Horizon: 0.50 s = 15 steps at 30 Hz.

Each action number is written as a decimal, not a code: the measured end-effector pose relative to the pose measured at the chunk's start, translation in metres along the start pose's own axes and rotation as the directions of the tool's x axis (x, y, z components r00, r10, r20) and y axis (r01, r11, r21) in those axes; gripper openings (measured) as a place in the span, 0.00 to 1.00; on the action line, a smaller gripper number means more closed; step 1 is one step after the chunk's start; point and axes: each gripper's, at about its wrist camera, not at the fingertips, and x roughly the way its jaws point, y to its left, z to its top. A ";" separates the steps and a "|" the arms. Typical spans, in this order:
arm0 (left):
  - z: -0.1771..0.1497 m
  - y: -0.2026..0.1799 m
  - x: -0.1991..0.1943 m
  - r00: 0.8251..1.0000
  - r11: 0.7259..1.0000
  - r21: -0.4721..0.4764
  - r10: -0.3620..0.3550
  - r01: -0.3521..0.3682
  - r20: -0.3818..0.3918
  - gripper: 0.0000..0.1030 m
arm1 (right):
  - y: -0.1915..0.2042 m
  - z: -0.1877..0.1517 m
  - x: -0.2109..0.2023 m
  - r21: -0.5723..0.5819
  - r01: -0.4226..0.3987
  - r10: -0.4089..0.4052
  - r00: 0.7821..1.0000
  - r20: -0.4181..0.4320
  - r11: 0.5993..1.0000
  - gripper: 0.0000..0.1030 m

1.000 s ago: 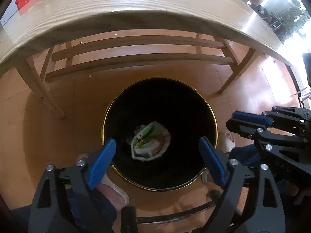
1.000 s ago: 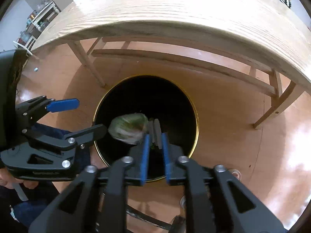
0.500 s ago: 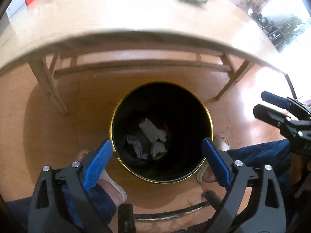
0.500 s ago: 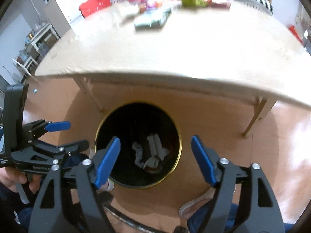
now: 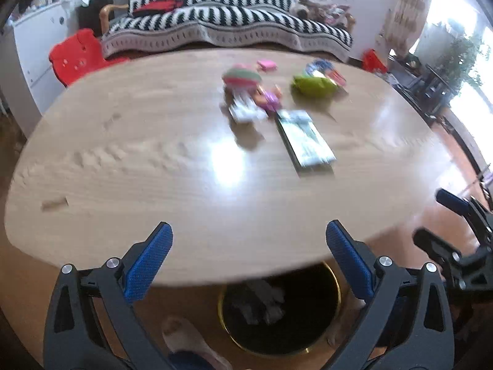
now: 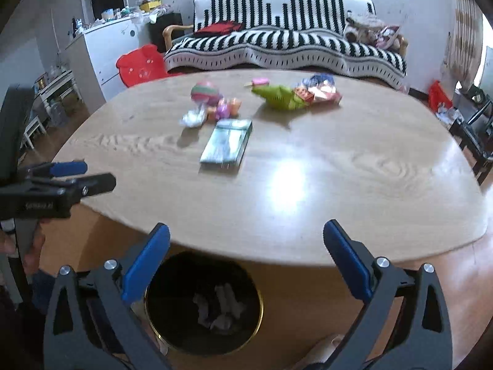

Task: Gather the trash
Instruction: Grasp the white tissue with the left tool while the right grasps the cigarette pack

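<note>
Both grippers (image 5: 248,248) (image 6: 246,248) hanging wide open, empty, risking shoving the flat packet (image 6: 227,145) off the table (image 6: 339,185) edge past the bin (image 6: 205,305).

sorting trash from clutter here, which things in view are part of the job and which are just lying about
Job: black bin; green wrapper; flat packet; crumpled white wrapper; left claw; right claw, both open and empty.

Lying about: striped sofa; red chair.

No text can be read with certainty. In the right wrist view, the side of the left hand-held gripper (image 6: 89,176) bears a short embossed line of lettering, too blurred to make out. The flat packet (image 6: 227,145) near the middle of the desk (image 6: 339,185) carries print smeared by motion, as do the wrappers (image 6: 317,92) toward the far edge.
</note>
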 end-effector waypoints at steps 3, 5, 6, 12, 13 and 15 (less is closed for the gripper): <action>0.018 0.007 0.013 1.000 1.000 -0.015 0.003 -0.003 0.005 0.94 | -0.001 0.013 0.008 0.007 0.000 0.001 1.000 -0.009 1.000 0.93; 0.030 0.010 0.027 1.000 0.999 -0.029 0.012 -0.012 -0.003 0.94 | -0.002 0.020 0.018 0.015 0.004 -0.004 1.000 -0.021 1.000 0.93; 0.033 0.010 0.032 1.000 0.999 -0.029 0.013 -0.014 -0.007 0.94 | -0.002 0.023 0.023 0.016 0.005 -0.004 1.000 -0.029 1.000 0.93; 0.072 0.008 0.084 0.999 0.999 -0.018 0.035 -0.035 -0.009 0.94 | -0.003 0.033 0.062 0.031 -0.012 0.014 0.996 -0.084 0.999 0.93; 0.077 0.008 0.089 0.999 0.999 -0.021 0.042 -0.043 -0.002 0.94 | -0.002 0.034 0.069 0.026 -0.012 0.014 0.996 -0.089 1.000 0.93; 0.088 0.007 0.099 0.999 0.999 -0.026 0.040 -0.040 0.016 0.94 | -0.001 0.034 0.080 0.008 0.000 0.001 0.995 -0.100 1.000 0.93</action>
